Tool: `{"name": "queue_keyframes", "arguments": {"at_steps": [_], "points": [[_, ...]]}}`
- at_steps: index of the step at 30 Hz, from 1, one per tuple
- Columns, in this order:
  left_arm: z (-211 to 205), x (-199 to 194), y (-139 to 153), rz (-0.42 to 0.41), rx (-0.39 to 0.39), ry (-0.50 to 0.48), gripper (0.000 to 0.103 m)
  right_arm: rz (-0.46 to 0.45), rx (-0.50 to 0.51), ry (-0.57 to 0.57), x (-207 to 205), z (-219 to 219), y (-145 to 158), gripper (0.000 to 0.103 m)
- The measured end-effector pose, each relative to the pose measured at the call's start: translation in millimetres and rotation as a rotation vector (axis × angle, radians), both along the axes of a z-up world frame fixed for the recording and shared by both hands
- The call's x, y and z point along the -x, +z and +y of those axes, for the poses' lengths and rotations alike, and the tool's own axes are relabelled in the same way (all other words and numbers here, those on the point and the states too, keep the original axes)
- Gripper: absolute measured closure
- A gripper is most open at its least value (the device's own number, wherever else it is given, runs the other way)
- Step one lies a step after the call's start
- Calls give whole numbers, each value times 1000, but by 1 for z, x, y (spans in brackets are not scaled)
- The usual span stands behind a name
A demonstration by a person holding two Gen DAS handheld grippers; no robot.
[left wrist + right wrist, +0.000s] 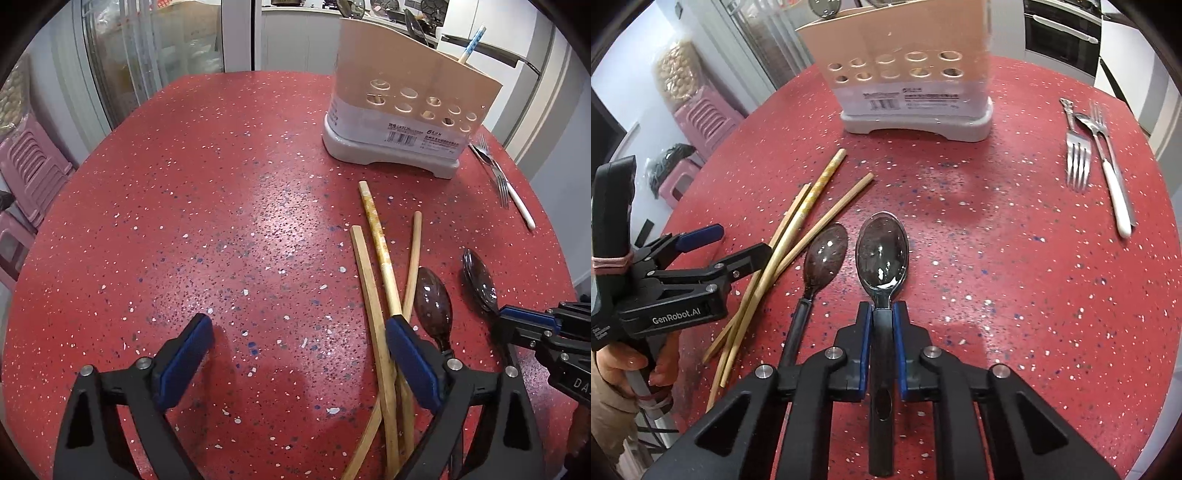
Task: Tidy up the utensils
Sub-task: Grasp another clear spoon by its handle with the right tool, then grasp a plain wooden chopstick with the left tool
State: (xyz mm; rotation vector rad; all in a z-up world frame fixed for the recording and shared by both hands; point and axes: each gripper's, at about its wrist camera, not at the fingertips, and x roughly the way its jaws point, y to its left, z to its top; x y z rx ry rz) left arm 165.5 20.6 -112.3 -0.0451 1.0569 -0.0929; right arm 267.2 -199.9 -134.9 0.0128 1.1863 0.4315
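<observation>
Right hand-held gripper [881, 325] clamps dark spoon [882, 254] handle on the counter [1015, 277]; left hand-held gripper [299, 354] wide, empty. Risk: smooth handle could pivot or slip on lift.

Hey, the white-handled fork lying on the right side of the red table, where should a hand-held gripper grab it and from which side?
Probably the white handle, from above, fingers straddling its width. The white-handled fork lies flat on the red table, so only a top-down pinch fits. Its handle's near end lies clear, while farther up the metal spoon and second fork crowd against it.
</observation>
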Motion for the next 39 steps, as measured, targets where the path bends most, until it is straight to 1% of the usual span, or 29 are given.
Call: {"name": "queue_keyframes", "arguments": {"at_steps": [2,3,6,9,12,16,23,24,25,26,27,28,29,31,33,39], "points": [[-1,-1,2,-1,0,-10,0,3,-11,-7,0,-4,1,90],[-4,-2,1,8,-3,-18,4,2,-16,-10,0,-6,1,90],[-10,-4,1,15,-28,-38,5,-5,-25,-14,2,-11,6,90],[-15,-6,3,18,-37,-58,14,-13,-26,-17,3,-14,10,90],[-18,-11,5,37,-28,-64,14,-13,-25,-25,4,-18,12,90],[-25,-17,4,55,-53,-85,14,-13,-28,-38,6,-25,14,90],[-38,-27,10,101,-66,-161,29,-17,-39,-44,7,-29,20,90],[-40,-29,10,109,-67,-175,34,-19,-42,-43,7,-30,21,90],[-43,-30,11,116,-68,-192,44,-20,-44,-42,7,-31,21,90],[-46,-31,12,120,-74,-208,52,-23,-46,-41,7,-30,23,90],[-47,-31,13,124,-77,-220,68,-24,-48,-40,8,-31,24,90],[-49,-31,13,128,-81,-226,72,-26,-51,-40,9,-32,25,90],[-50,-30,13,125,-81,-228,74,-28,-53,-40,9,-33,26,90],[-49,-27,14,108,-79,-219,74,-31,-55,-42,10,-35,28,90],[-43,-22,16,81,-46,-193,74,-34,-61,-44,11,-37,31,90],[-26,-6,38,-33,7,-120,74,-39,-73,-49,12,-43,35,90]]}}
